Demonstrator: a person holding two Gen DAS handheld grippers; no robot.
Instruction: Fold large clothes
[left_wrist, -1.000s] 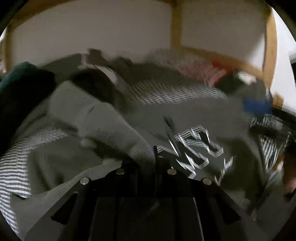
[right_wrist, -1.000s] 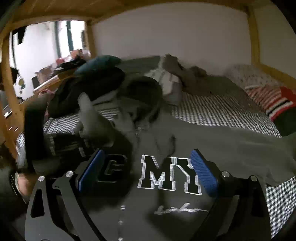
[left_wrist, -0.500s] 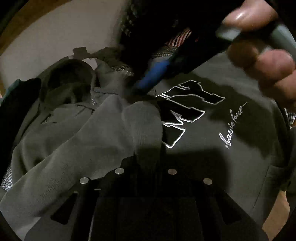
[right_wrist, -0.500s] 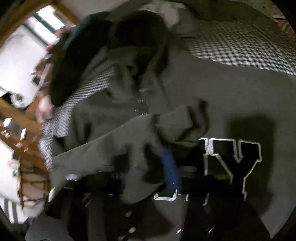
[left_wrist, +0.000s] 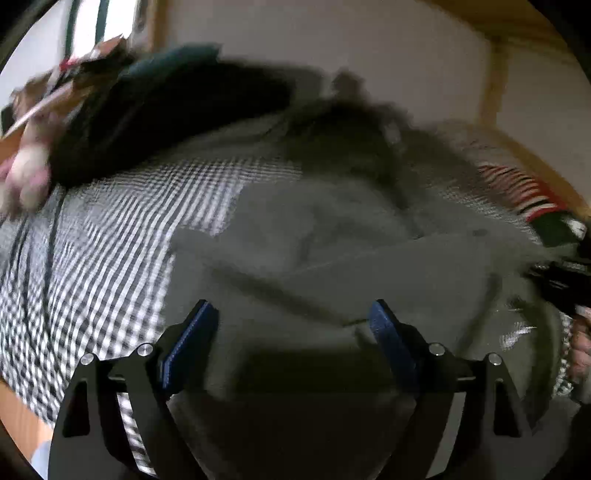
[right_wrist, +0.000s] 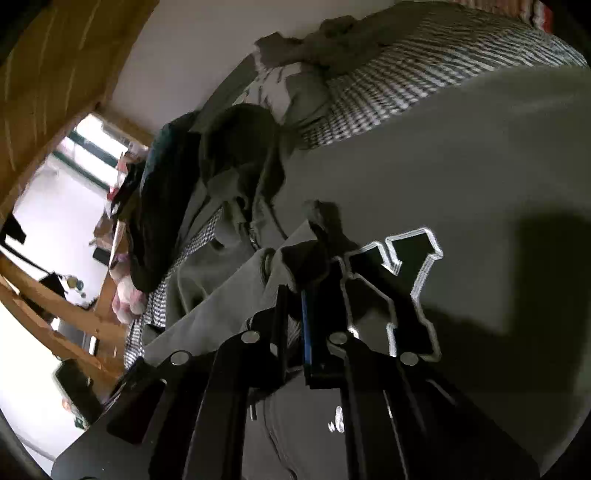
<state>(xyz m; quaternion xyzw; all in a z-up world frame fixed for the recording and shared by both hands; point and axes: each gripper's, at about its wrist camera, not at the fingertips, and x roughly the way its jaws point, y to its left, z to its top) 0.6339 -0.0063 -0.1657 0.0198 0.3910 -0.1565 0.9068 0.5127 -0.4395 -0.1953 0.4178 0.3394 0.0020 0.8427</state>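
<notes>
Right tool (right_wrist: 308, 295) now pinches the sleeve cuff (right_wrist: 314, 236) over the hoodie (right_wrist: 461, 147) chest; left tool (left_wrist: 291, 332) has let go, jaws opening on nothing. Hoodie lies on the checked bed (left_wrist: 129, 221). Sleeve handover done.

hoodie (left_wrist: 332, 236): spread on the bed (left_wrist: 122, 236), sleeve (right_wrist: 221, 295) folded across its front
hood (right_wrist: 240, 147): at the far end of the hoodie, toward the wall (left_wrist: 332, 33)
heap of clothes (left_wrist: 166, 99): on the bed, left of the hood in the left wrist view
left gripper (left_wrist: 291, 314): above the hoodie's near part, jaws opening, nothing between them
right gripper (right_wrist: 301, 295): over the hoodie's chest lettering (right_wrist: 402, 280), clamped on the sleeve end
striped cloth (left_wrist: 517, 188): far right of the bed
bed frame post (left_wrist: 493, 77): behind the bed, against the wall
</notes>
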